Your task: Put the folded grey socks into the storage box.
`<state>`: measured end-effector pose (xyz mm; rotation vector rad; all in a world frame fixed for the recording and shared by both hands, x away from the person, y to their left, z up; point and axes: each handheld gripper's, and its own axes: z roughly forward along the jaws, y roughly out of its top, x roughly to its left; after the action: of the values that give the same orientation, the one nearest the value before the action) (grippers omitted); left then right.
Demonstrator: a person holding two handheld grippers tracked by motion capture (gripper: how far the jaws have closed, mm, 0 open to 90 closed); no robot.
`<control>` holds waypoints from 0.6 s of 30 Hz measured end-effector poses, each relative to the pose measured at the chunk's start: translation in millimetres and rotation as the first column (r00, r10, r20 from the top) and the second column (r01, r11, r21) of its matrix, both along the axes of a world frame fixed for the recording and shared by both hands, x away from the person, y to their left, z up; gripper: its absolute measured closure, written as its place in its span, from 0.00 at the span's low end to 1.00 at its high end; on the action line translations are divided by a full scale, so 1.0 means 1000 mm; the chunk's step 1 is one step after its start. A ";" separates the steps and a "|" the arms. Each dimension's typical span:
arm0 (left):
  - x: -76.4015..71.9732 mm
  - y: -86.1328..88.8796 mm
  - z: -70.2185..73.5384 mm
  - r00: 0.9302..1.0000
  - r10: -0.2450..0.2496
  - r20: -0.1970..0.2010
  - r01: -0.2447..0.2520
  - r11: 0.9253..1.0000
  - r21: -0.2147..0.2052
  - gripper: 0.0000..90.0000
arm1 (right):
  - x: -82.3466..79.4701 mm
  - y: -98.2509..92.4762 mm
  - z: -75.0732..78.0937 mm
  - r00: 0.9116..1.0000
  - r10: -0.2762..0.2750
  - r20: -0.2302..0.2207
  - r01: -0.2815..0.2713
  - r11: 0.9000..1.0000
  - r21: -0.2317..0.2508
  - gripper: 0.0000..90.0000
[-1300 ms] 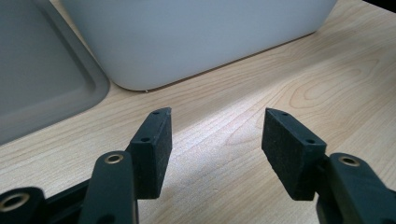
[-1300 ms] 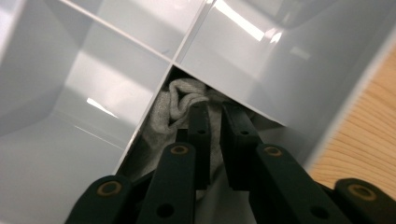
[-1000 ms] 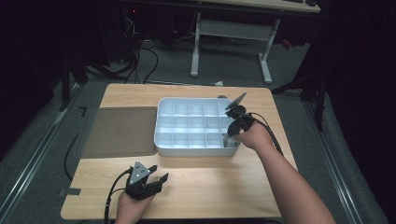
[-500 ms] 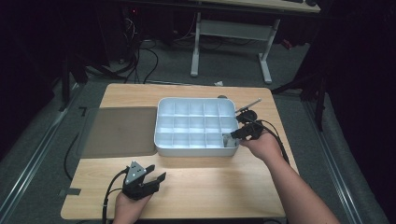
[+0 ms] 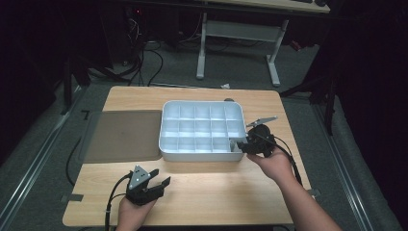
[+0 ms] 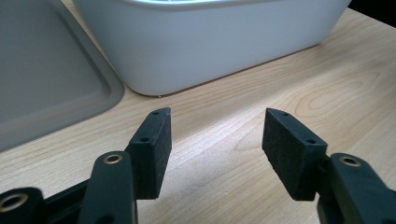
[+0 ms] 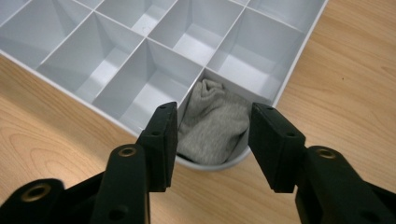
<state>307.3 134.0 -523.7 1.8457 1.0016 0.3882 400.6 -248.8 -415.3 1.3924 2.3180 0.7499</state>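
Right tongs, high view: I hold the right gripper (image 5: 240, 143) at the near right corner of the white divided tray (image 5: 166, 130), its jaws spread apart and freshly opened wider, nothing pinched between them.
Left tongs, high view: my left gripper (image 5: 161, 179) rests low over the wooden table (image 5: 216, 192), near its front edge, jaws parted and empty, well apart from the tray.
Tray, high view: it sits mid-table, with a flat grey lid (image 5: 122, 134) lying just beside it on its left.
Sock, high view: the corner compartment by my right gripper shows a grey patch, too small for me to make out.
Left gripper view, tongs: both black pads (image 6: 152, 149) stand wide, with bare wood grain between them.
Left gripper view, surroundings: the tray's rounded white wall (image 6: 210, 42) rises ahead, and the grey lid (image 6: 46, 70) lies to the left of it.
Right gripper view, tongs: the jaws frame the tray's corner from outside its rim, the pads (image 7: 163, 135) clear of any cloth.
Right gripper view, sock: a bunched grey sock (image 7: 212, 123) lies inside the corner compartment of the tray (image 7: 116, 60), let go, resting against the curved outer wall.
Right gripper view, neighbours: the other compartments I can see hold nothing but light and shadow.
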 end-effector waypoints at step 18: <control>-0.005 -0.002 0.004 0.999 0.010 0.031 -0.010 1.000 -0.007 0.48 | -0.066 -0.016 -0.046 0.977 0.017 0.211 -0.037 0.995 0.095 0.52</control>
<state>302.5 131.9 -519.3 1.8236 0.9900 0.4178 334.3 -264.9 -461.7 1.2563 2.1660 0.9819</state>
